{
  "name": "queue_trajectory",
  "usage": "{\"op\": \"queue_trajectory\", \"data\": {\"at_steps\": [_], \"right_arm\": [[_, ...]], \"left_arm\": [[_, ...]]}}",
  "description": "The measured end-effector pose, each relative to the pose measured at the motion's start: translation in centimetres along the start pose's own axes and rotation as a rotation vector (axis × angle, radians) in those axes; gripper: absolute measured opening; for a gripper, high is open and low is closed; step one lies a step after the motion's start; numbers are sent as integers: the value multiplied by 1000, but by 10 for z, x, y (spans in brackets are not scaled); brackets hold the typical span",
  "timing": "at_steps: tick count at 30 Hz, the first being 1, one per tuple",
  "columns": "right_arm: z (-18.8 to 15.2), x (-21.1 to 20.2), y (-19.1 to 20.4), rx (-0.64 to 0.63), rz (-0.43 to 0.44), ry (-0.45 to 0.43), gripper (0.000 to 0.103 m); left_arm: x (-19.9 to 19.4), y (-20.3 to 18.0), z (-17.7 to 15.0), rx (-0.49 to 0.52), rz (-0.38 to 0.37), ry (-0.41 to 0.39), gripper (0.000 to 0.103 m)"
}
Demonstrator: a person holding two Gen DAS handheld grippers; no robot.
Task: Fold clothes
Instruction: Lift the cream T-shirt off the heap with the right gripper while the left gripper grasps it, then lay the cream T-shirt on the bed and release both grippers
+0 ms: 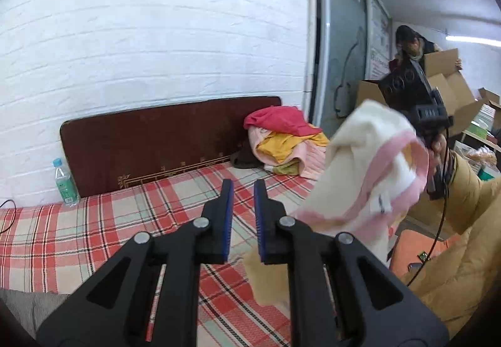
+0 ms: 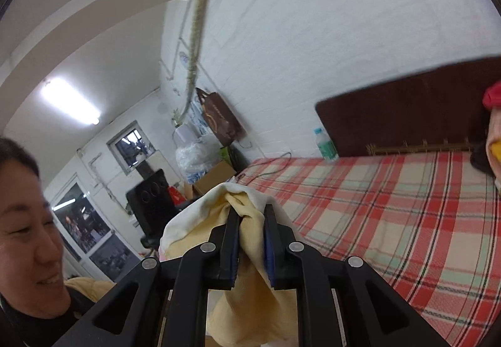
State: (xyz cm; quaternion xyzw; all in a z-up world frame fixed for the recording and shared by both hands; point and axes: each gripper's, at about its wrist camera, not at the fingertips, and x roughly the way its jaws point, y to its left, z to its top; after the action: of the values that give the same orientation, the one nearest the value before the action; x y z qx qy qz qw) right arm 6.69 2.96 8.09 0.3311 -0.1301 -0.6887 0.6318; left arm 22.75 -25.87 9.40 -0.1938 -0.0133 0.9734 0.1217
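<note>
Clamping a bunch of pale yellow cloth between its blue pads, the right gripper (image 2: 250,215) holds the cream garment (image 2: 241,253) up in the air, the fabric spilling over the fingertips and hanging down beneath them. Seen from the left wrist, that same garment (image 1: 372,165), cream with a pink trim, dangles just to the right of the left gripper (image 1: 243,187), whose jaws stand a narrow gap apart with nothing between them. Below and ahead of both grippers spreads the plaid bedsheet (image 1: 109,228), red, cream and green. Farther ahead and to the right of the left gripper, a heap of clothes (image 1: 285,140) in red, yellow and pink lies on the sheet against the dark brown headboard (image 1: 156,140). Ahead and to the left of it, a plastic water bottle (image 1: 65,181) stands upright beside the headboard's end, against the white brick wall (image 1: 156,34). Far off to the right, someone holds a cardboard box (image 1: 441,65)
</note>
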Motion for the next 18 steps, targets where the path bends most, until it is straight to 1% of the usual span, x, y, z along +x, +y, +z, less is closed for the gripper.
{"op": "queue_trajectory", "data": {"at_steps": [1, 2, 3, 4, 5, 6, 7, 8, 9, 10, 11, 12, 13, 14, 15, 16, 18], "right_arm": [[-4, 13, -31, 55, -42, 30, 18], [-10, 26, -64, 123, -101, 65, 20], [-19, 38, -101, 197, -168, 105, 20], [-30, 49, -135, 250, -259, 150, 20], [-41, 57, -164, 269, -367, 197, 20], [-52, 63, -188, 275, -461, 239, 20], [-61, 65, -206, 280, -537, 272, 20], [-67, 64, -219, 292, -569, 286, 20], [-71, 60, -224, 300, -546, 283, 22], [-74, 56, -226, 296, -528, 282, 30], [-73, 56, -219, 242, -533, 294, 39], [-72, 58, -210, 175, -549, 315, 57], [-73, 62, -200, 111, -554, 335, 72], [-74, 66, -190, 49, -554, 356, 75], [-77, 73, -183, -1, -541, 383, 78], [-81, 82, -179, -45, -540, 418, 81], [-90, 99, -179, -103, -567, 476, 82]], "left_arm": [[15, 10, 2, -22, 29, 28, 15], [38, 19, -3, -42, 42, 73, 15], [63, 30, -12, -72, 62, 124, 16], [85, 36, -25, -101, 70, 179, 18], [110, 43, -43, -140, 54, 255, 31], [125, 45, -65, -164, 52, 303, 46], [138, 47, -81, -180, 61, 344, 51], [148, 45, -98, -184, 54, 387, 56], [155, 43, -114, -185, 26, 423, 57], [159, 37, -128, -192, -7, 455, 58], [162, 33, -142, -198, -48, 489, 61], [161, 26, -154, -188, -67, 507, 64], [160, 19, -163, -168, -73, 524, 67], [160, 15, -170, -150, -72, 539, 75], [162, 13, -175, -144, -77, 549, 78], [165, 9, -179, -137, -100, 560, 78], [171, 0, -183, -107, -130, 576, 78]]}}
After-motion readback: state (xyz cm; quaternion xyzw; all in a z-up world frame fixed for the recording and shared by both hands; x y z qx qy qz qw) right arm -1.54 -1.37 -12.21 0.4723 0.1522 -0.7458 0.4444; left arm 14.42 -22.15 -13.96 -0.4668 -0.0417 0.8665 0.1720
